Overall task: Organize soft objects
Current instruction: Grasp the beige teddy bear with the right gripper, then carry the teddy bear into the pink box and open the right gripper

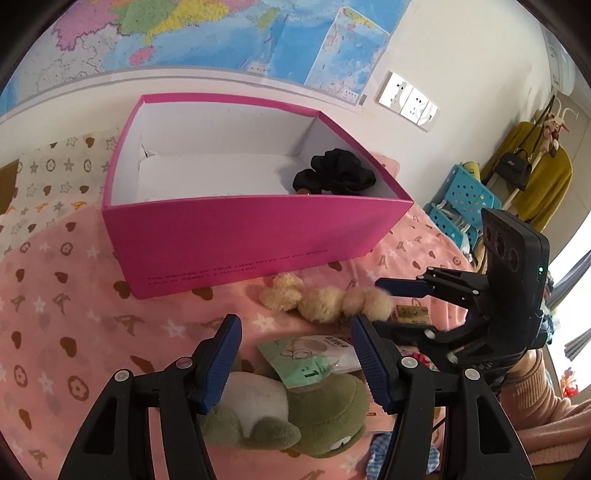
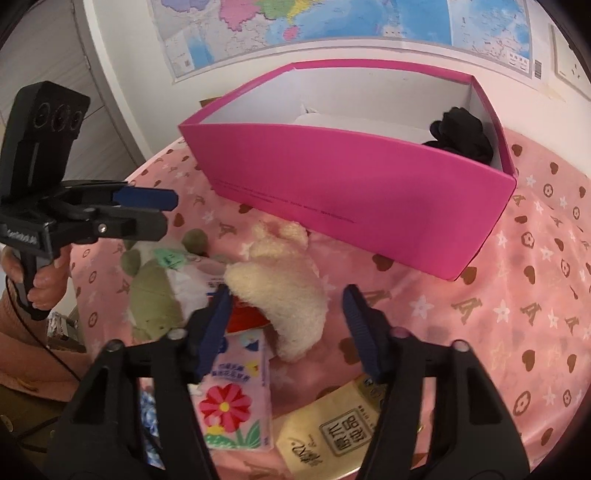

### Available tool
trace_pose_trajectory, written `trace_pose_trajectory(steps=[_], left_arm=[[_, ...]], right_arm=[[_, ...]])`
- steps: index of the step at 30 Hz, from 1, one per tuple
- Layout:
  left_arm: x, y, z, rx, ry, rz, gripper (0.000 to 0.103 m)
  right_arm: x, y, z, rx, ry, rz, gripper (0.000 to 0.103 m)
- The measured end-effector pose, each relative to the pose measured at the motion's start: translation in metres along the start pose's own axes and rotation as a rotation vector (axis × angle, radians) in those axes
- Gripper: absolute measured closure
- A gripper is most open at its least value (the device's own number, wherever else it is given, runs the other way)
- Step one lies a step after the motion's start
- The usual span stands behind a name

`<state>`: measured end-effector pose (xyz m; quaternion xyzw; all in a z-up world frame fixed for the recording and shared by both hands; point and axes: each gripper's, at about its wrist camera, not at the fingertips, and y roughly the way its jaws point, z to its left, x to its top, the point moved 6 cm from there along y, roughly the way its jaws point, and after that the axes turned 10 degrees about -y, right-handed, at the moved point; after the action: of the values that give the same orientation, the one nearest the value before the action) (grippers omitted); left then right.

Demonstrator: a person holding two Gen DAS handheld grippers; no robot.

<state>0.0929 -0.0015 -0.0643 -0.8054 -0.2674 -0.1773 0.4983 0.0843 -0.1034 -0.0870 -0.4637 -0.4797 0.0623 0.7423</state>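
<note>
An open pink box [image 1: 258, 229] stands on the pink blanket; it also shows in the right wrist view [image 2: 369, 192]. A black scrunchie [image 1: 334, 173] [image 2: 461, 134] lies in its right end. A cream fuzzy soft toy [image 1: 325, 301] [image 2: 284, 295] lies in front of the box. A green plush frog [image 1: 295, 417] [image 2: 159, 291] lies near it. My left gripper [image 1: 295, 354] is open above the frog and a green-white packet [image 1: 317, 358]. My right gripper [image 2: 284, 317] is open around the cream toy, and appears in the left wrist view [image 1: 373, 301].
A tissue pack with a red flower [image 2: 232, 402] and a beige packet [image 2: 332, 439] lie near the right gripper. A map hangs on the wall [image 1: 221, 33]. Blue baskets [image 1: 461, 206] and a coat rack stand beyond the bed's right edge.
</note>
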Motion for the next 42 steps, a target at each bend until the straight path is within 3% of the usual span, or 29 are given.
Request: trace_pose_trajectory(steps=[3,20,25,33,42], left_arm=[[0.001,0.005,-0.001,-0.001,0.003,0.014,0.040],[0.009,0.031,-0.021,-0.047,0.056,0.076,0.040],[0.015,0.030,-0.029,-0.101,0.050,0.084,0.040],[0.051,0.008,-0.067,-0.162,0.136,-0.003,0.040],[0.096,0.016,-0.076,-0.106,0.167,-0.041,0.040]], right_arm=[[0.000,0.001,-0.009,0.014,0.047,-0.016,0.069],[0.001,-0.039,-0.027,0.163,0.198,-0.164,0.071],[0.010,-0.064,-0.028,0.224,0.217,-0.236,0.071],[0.048,-0.092,-0.037,0.229,0.186,-0.321,0.071],[0.085,-0.081,-0.071,0.223,0.197,-0.322,0.071]])
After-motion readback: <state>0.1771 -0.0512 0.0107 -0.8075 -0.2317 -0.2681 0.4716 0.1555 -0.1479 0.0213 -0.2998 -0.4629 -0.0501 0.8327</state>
